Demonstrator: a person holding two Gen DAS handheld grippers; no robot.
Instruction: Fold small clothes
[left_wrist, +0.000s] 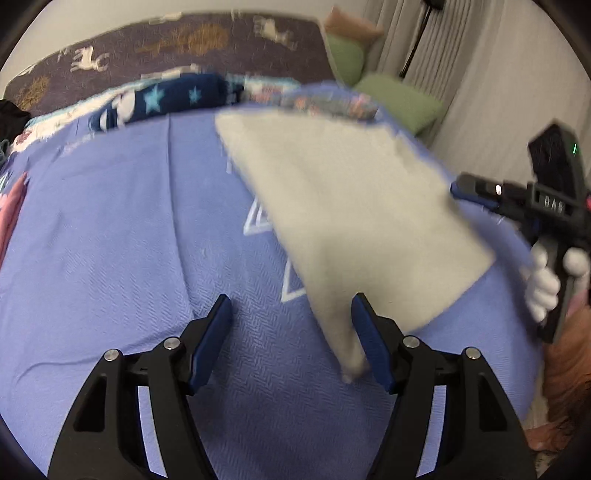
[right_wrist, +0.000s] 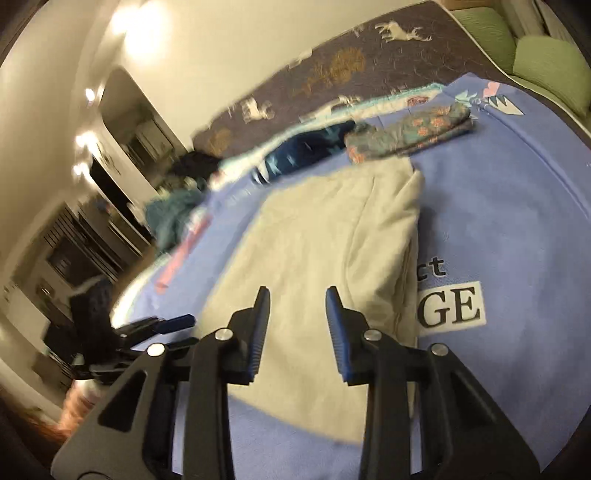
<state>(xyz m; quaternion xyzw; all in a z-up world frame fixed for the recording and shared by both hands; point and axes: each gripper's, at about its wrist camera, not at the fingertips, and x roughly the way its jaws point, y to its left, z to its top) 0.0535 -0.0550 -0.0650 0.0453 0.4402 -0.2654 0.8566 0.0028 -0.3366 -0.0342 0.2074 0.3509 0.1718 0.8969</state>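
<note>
A cream-grey small garment (left_wrist: 354, 218) lies on the lilac bedspread (left_wrist: 110, 229), blurred by motion, with one corner reaching down beside my left gripper's right finger. My left gripper (left_wrist: 291, 310) is open and holds nothing. In the right wrist view the same garment (right_wrist: 325, 251) lies folded lengthwise under my right gripper (right_wrist: 297, 299), which is open just above it. The right gripper (left_wrist: 458, 184) also shows at the garment's right edge in the left wrist view. The left gripper (right_wrist: 184, 319) shows at the garment's left edge in the right wrist view.
A folded navy star-print garment (left_wrist: 166, 99) and a folded floral garment (right_wrist: 410, 131) lie at the far side of the bedspread. A teal garment (right_wrist: 170, 218) and a pink one (right_wrist: 181, 258) lie at the left. Green pillows (left_wrist: 399, 99) and a curtain stand beyond.
</note>
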